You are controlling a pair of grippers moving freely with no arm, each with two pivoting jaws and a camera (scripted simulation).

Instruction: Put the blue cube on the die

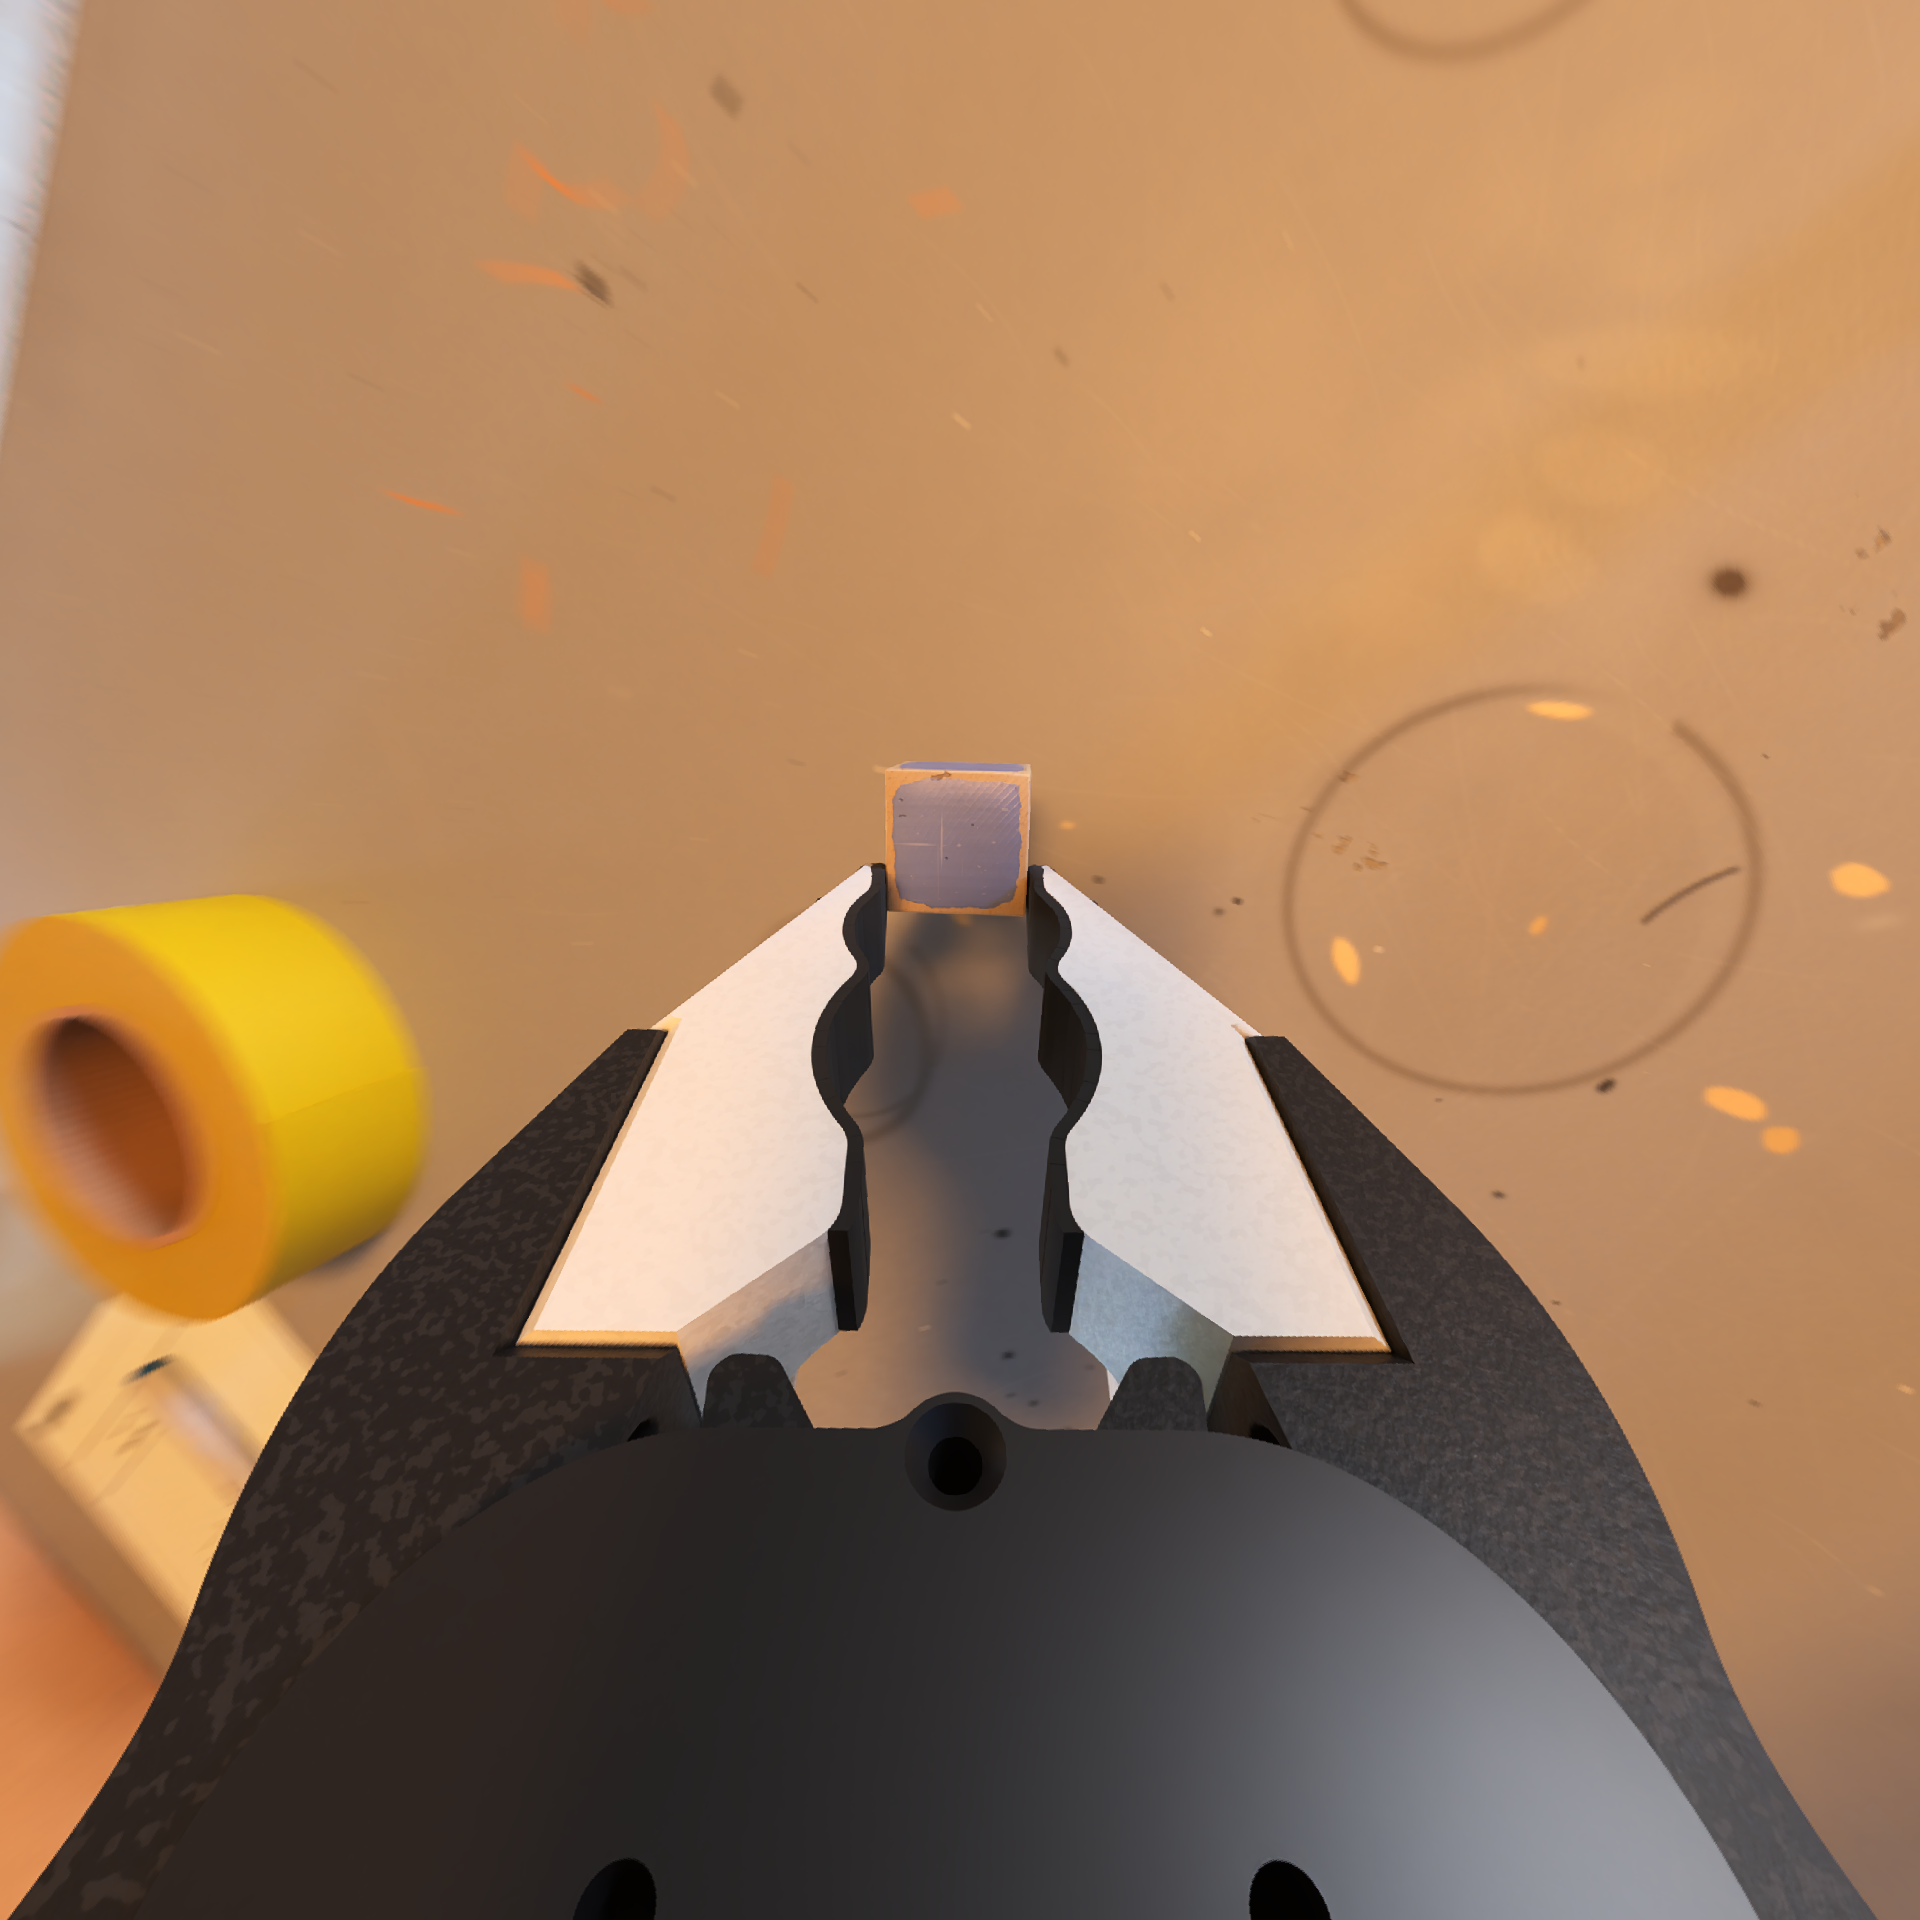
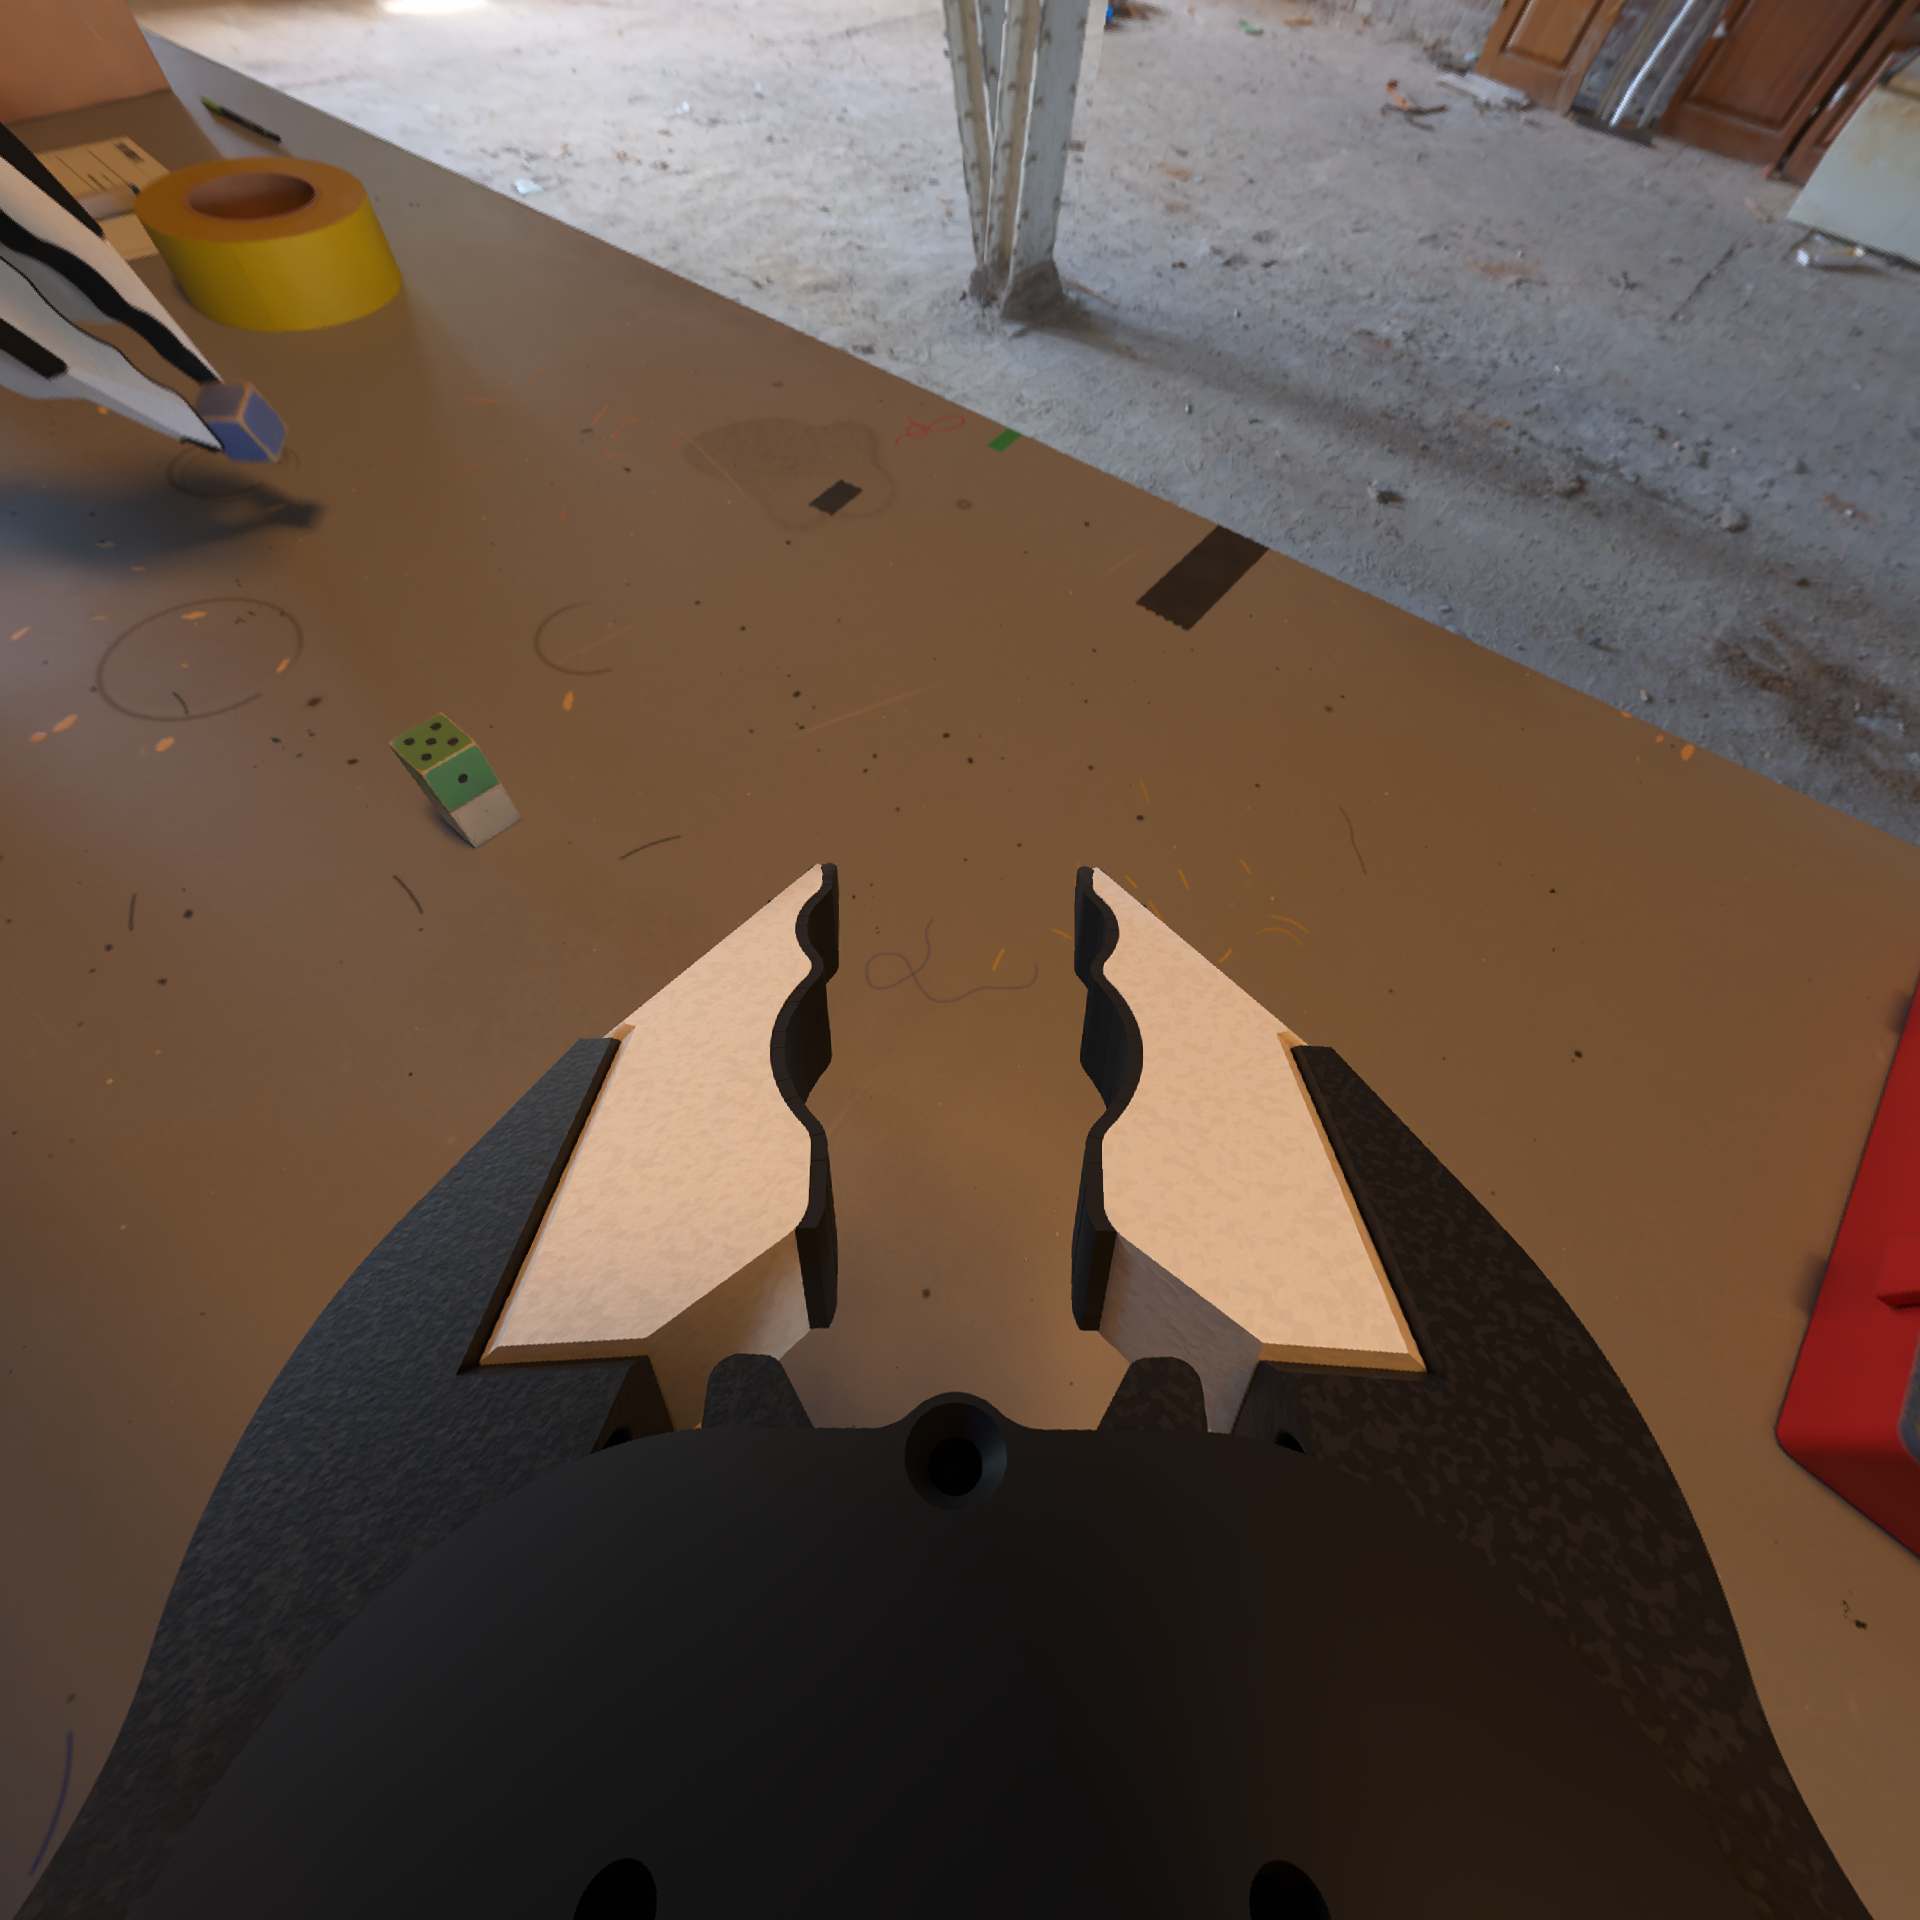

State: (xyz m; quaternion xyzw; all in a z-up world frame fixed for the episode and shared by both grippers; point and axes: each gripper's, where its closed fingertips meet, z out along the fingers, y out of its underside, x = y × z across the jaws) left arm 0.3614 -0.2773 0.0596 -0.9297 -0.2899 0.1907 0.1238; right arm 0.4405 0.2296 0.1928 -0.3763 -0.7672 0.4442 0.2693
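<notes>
Left gripper (image 1: 956, 883) pinches the blue cube (image 1: 957, 844) at its fingertips, near the table's (image 2: 1039, 727) far left corner beside the yellow tape roll (image 2: 272, 241). Carry step: next, bring it rightward over the green die (image 2: 454, 774). Right gripper (image 2: 956, 883) hangs spread, empty.

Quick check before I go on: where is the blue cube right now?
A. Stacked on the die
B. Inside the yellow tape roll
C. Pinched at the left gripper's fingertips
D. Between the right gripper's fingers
C. The blue cube sits clamped at the tips of the left gripper; in the right wrist view the die stands alone on the table, and the right gripper is open and holds nothing.
</notes>
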